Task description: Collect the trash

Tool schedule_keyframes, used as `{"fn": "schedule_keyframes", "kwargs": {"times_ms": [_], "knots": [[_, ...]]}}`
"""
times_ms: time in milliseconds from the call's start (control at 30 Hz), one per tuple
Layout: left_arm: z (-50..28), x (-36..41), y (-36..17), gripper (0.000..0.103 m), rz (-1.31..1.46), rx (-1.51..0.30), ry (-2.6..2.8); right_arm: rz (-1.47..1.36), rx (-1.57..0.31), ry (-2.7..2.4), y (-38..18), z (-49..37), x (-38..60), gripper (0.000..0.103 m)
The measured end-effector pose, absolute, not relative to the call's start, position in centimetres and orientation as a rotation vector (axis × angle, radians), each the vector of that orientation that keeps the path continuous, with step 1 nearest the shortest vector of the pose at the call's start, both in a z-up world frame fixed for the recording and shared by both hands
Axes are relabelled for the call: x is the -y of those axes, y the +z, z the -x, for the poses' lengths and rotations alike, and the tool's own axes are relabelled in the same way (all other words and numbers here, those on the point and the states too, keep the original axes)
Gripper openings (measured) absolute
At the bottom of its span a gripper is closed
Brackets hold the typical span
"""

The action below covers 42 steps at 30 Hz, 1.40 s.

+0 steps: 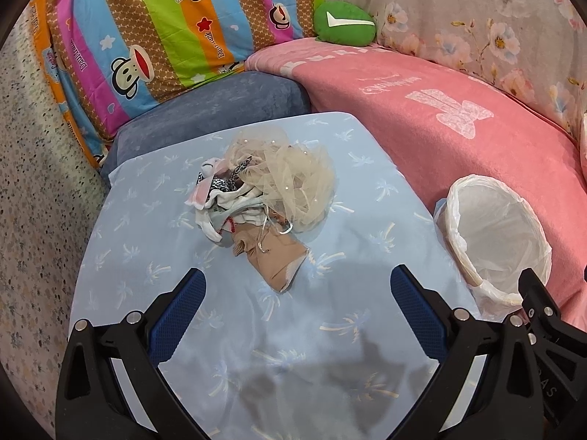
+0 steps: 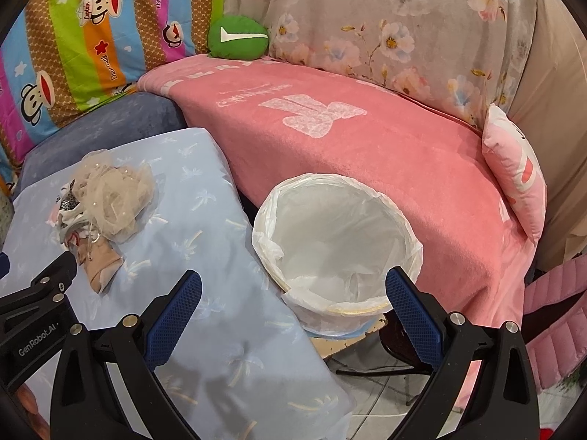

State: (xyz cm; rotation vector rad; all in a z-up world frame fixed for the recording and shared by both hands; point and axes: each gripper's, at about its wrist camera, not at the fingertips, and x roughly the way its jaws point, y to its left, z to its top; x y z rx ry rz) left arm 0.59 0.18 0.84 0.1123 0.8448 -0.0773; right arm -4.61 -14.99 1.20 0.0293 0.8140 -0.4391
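In the left wrist view, the left gripper (image 1: 297, 286) is hovering above a light blue cloth (image 1: 176, 242) printed with pale palm trees, its two blue-padded fingers (image 1: 181, 315) spread wide apart with nothing between them. Just ahead of the fingertips, a heap of trash (image 1: 264, 198) is lying near the middle of the cloth: a puff of cream netting (image 1: 293, 179) is sitting on the far side, crumpled white and patterned scraps (image 1: 216, 198) are bunching on the left, and a tan piece (image 1: 275, 256) is sticking out toward the gripper. To the right, a bin (image 1: 495, 234) lined with a white plastic bag is standing at the cloth's edge, against a pink blanket (image 1: 440, 128). Part of the right gripper (image 1: 543, 315) is showing beside the bin. A striped cartoon-monkey sheet (image 1: 146, 36) and a green cushion (image 1: 345, 22) are lying behind.

In the right wrist view, the right gripper (image 2: 293, 289) is hanging just above the near rim of the bin (image 2: 337, 242), its blue fingers (image 2: 412, 315) opened wide and gripping nothing. The bag inside is looking bare. The trash (image 2: 106, 212) is lying well to the left on the blue cloth (image 2: 220, 293), apart from the bin. The left gripper (image 2: 47, 286) is reaching in from the left edge, its tip close to the tan piece (image 2: 99, 267). The pink blanket (image 2: 367, 154) is spreading behind the bin, with a pink pillow (image 2: 513, 168) at its right end.
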Motion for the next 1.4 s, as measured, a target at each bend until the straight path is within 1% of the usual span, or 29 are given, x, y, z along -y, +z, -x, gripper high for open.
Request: {"fn": "schedule_keyframes", "kwargs": {"times_ms": [800,1033,1400], "knots": [[-1.8,-1.4,-0.1,0.096,-0.110,-0.856,-0.064,-0.081,-0.793,-0.442,0.8,3.5,15.6,0.097],[-4.0,-4.4,-1.6,0.096,-0.049,-0.902,-0.024,-0.070,-0.783,-0.389,0.8,1.5,13.8,0.097],[-7.4,-8.7,-2.4,0.096,0.029,-0.895,-0.048,-0.083,-0.787,-0.230,-0.1,-3.8,9.3,0.097]]}}
